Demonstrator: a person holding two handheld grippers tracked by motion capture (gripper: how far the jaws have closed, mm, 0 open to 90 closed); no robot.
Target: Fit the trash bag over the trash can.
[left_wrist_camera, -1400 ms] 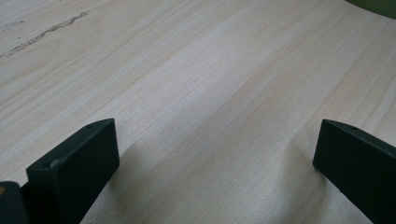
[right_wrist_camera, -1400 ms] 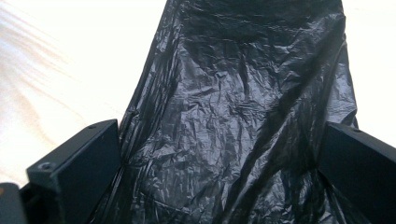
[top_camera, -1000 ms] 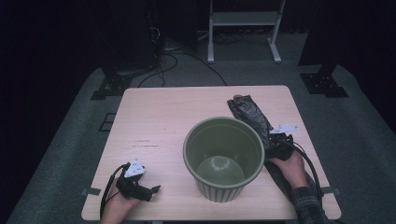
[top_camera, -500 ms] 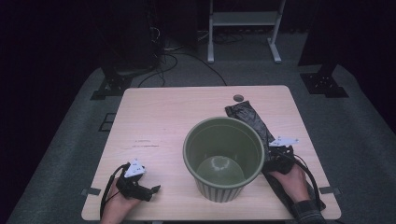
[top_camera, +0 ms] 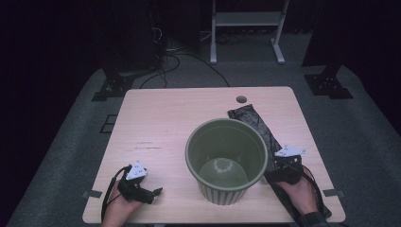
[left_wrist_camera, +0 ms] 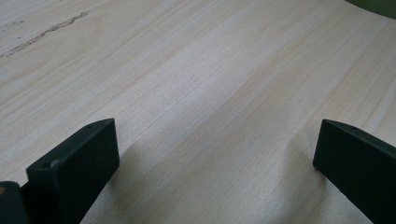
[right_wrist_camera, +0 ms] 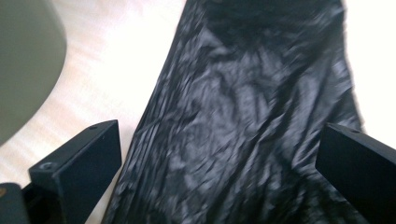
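Your right gripper (top_camera: pixel 283 163) sits at the lower right of the high view, jaws spread wide and holding nothing, directly over the black plastic bag (right_wrist_camera: pixel 243 121), which lies flat on the table (top_camera: pixel 170 123) and runs from centre right down past the green bin (top_camera: pixel 226 161), touching or tucked just behind its rim. In the right gripper view the crinkled film lies between both jaws. The risk here is closing on too little: the film is thin and slippery, so a shallow pinch could slide off, or catch one layer and leave the bag shut. Pulling towards the bin could also drag or tip it, since the two sit so close. Your left gripper (top_camera: pixel 150 194) rests at the lower left, jaws apart over bare wood, too far to steady the bin.
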